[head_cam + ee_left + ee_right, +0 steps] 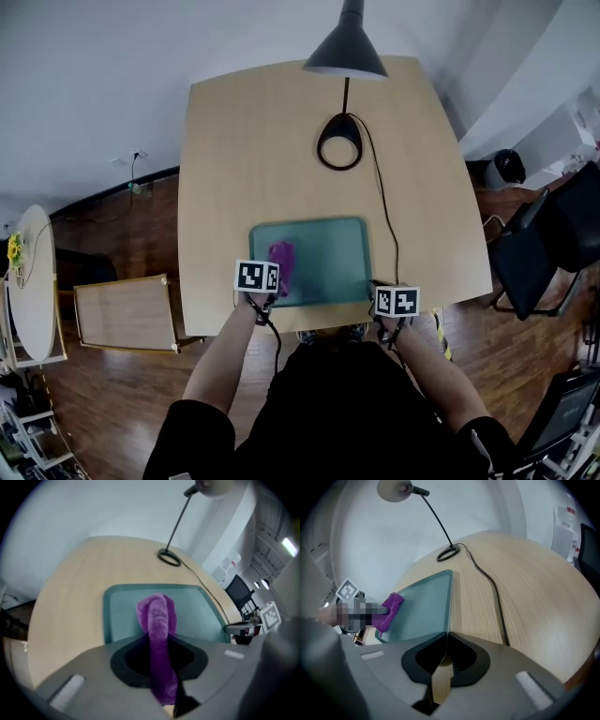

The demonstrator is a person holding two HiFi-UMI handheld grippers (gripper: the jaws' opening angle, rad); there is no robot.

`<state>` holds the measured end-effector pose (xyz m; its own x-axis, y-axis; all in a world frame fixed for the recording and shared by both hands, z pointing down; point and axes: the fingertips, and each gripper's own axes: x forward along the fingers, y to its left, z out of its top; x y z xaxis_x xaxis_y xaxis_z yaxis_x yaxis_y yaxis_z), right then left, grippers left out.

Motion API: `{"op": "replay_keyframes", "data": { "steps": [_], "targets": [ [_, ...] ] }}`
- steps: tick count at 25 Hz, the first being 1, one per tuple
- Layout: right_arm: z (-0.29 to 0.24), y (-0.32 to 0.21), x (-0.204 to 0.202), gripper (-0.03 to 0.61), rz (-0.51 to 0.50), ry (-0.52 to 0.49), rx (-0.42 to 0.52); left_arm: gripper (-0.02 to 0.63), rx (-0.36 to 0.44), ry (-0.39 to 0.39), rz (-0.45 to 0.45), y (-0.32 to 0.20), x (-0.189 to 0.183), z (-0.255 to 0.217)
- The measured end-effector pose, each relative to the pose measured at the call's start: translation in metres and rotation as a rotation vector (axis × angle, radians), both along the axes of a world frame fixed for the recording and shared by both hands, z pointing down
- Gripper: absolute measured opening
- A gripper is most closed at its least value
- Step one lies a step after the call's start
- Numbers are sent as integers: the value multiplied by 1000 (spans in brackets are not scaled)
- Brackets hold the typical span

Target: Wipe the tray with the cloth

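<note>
Left gripper [158, 641] clenched on the purple cloth [157, 613], which rests on the left part of the green tray [199, 616]; right gripper [447, 634] pinches the tray's near right corner, on a wooden table [272, 150]

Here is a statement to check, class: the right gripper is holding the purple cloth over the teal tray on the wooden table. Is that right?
Not quite. It is the left gripper, not the right one, that is holding the purple cloth over the teal tray on the wooden table. The left gripper view shows the cloth clamped between that gripper's jaws.
</note>
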<state>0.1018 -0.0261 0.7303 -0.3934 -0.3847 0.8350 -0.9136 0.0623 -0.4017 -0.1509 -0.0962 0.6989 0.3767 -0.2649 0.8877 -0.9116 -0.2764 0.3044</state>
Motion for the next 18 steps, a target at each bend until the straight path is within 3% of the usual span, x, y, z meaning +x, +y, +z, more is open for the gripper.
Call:
{"op": "replay_keyframes", "data": {
  "steps": [3,7,9,12,18],
  "targets": [
    [0,-1,0,18,-11,4,5,106,-7,-73,-94,11,-54,-3],
    [0,-1,-1,18,-17,6,5,104,3,-141,-71,15,-59,-1],
    [0,-1,-2,18,-22,8,4,104,5,-157,-70,15,-49,4],
    [0,-2,-2,18,-20,10,10,104,9,-102,-54,10,-15,5],
    [-1,-4,-4,18,-9,0,16,106,-7,-74,102,3,62,4]
  ]
}}
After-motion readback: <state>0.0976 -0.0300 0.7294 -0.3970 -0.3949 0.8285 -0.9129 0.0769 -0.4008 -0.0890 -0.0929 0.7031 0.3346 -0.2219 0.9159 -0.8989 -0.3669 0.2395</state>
